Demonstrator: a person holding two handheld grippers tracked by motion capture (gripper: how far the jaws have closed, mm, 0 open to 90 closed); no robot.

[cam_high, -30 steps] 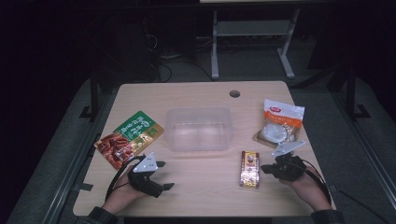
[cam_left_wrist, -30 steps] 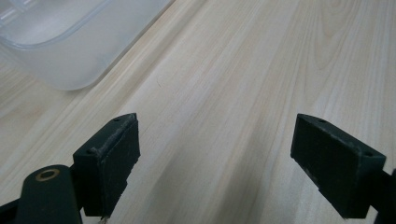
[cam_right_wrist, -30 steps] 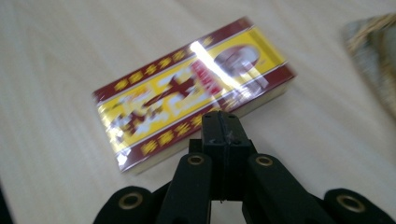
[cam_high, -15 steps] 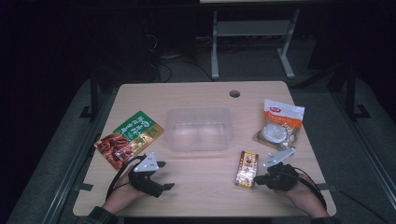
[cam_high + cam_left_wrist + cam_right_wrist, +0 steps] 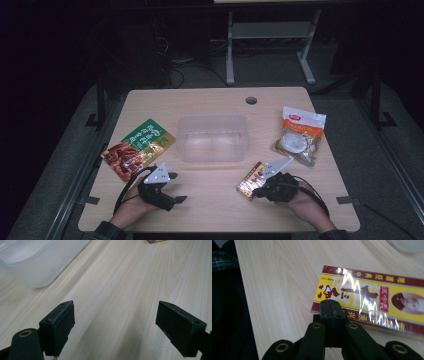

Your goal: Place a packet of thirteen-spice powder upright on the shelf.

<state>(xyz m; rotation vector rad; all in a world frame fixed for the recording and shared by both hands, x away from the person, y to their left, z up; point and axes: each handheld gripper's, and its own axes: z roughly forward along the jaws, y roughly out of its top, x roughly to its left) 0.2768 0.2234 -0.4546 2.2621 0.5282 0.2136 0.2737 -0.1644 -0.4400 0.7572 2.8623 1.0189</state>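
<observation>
Pressed together with nothing between them, the jaws of the right gripper (image 5: pixel 329 307) sit at the near edge of the yellow-and-red box (image 5: pixel 372 302), tips touching or just short of its rim; which, the right gripper view cannot settle. From above, that box (image 5: pixel 251 178) lies flat on the table (image 5: pixel 210 100), just left of the right gripper (image 5: pixel 265 189), its long axis running from the near left toward the clear plastic tub (image 5: pixel 213 138) at far right. By contrast, the left gripper (image 5: pixel 162 190) holds its jaws spread wide over bare wood, well apart from the box. Any move on the box probably falls to the right hand, which must first open.
</observation>
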